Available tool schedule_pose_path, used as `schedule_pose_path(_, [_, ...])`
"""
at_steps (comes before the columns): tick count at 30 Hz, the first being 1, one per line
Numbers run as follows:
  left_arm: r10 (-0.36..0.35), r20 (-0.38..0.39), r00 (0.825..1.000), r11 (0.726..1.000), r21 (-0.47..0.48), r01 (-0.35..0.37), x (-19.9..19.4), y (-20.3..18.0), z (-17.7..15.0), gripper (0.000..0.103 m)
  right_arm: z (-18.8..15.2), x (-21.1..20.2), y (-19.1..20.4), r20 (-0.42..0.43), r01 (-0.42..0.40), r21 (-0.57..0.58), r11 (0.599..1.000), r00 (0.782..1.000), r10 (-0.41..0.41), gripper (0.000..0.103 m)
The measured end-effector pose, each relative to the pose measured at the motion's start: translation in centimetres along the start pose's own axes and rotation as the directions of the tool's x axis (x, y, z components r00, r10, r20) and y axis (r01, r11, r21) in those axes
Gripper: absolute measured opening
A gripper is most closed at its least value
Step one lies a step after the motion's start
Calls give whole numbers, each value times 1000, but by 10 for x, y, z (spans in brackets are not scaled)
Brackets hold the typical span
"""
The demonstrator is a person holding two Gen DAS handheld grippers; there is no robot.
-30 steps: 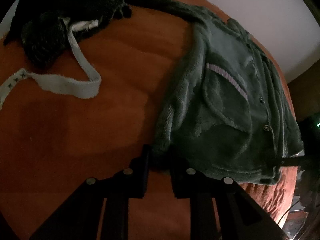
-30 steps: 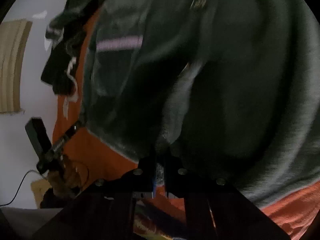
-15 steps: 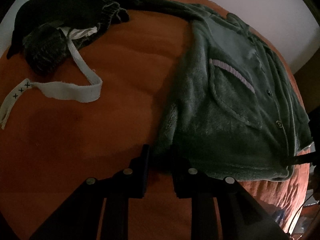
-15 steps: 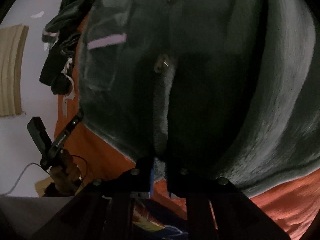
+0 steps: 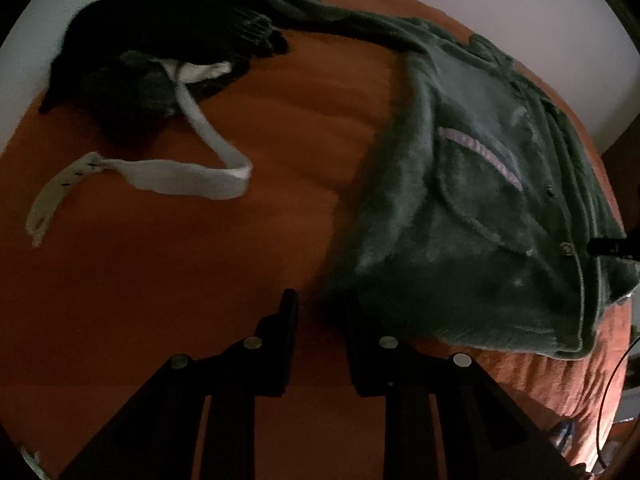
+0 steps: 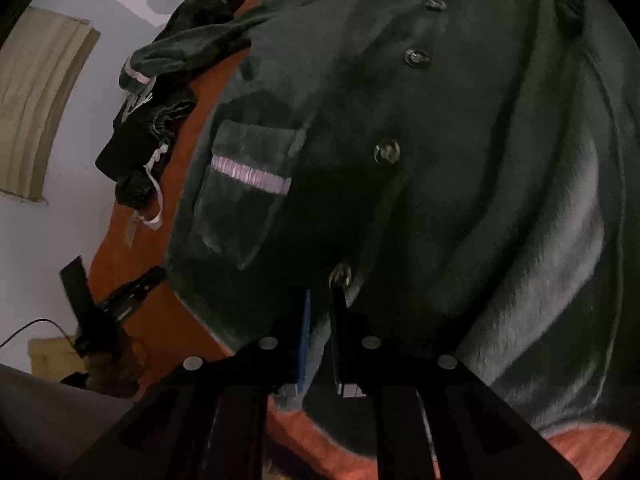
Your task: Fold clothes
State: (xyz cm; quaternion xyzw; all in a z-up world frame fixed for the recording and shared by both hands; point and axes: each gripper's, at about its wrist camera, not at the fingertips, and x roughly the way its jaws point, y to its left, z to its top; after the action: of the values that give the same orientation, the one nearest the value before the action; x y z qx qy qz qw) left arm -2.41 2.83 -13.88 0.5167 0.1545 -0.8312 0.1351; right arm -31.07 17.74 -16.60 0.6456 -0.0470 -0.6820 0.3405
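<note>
Just ahead of the right hand-held gripper (image 6: 320, 300), green fleece pajama top (image 6: 400, 160) spread on orange bedspread (image 5: 200, 260); jaws pinch its hem. Left hand-held gripper (image 5: 318, 300) at the other hem corner, jaws slightly parted, nothing clearly between them. Beyond: dark garment (image 5: 160, 48), white strap (image 5: 180, 176).

Bed (image 5: 168, 280), covered by an orange-rust sheet, lightly creased near the middle.

Lying directly on it:
- Green fleece button-front top (image 5: 480, 220), spread flat on the right side, lilac-trimmed chest pocket (image 6: 244, 184) upward, one sleeve (image 5: 340, 24) trailing toward the far edge. Hem close to the near edge.
- Dark clothing heap (image 5: 160, 40), bunched at the far left corner, touching the sleeve end.
- White fabric strap (image 5: 188, 176), running out of the heap and looped across bare sheet, well apart from the green top.
</note>
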Motion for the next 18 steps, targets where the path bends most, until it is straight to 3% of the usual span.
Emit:
schedule_pose_path(3, [30, 34, 999, 999, -26, -29, -12, 9, 1, 25, 6, 12, 4, -7, 2, -12, 1000, 1000, -2, 9])
schedule_pose_path(9, [27, 113, 993, 999, -46, -22, -34, 13, 23, 25, 14, 23, 8, 1, -13, -31, 999, 1000, 13, 9])
schedule_pose_path(18, [-4, 61, 998, 1000, 9, 3, -5, -9, 41, 25, 14, 32, 12, 7, -71, -54, 996, 997, 72, 9])
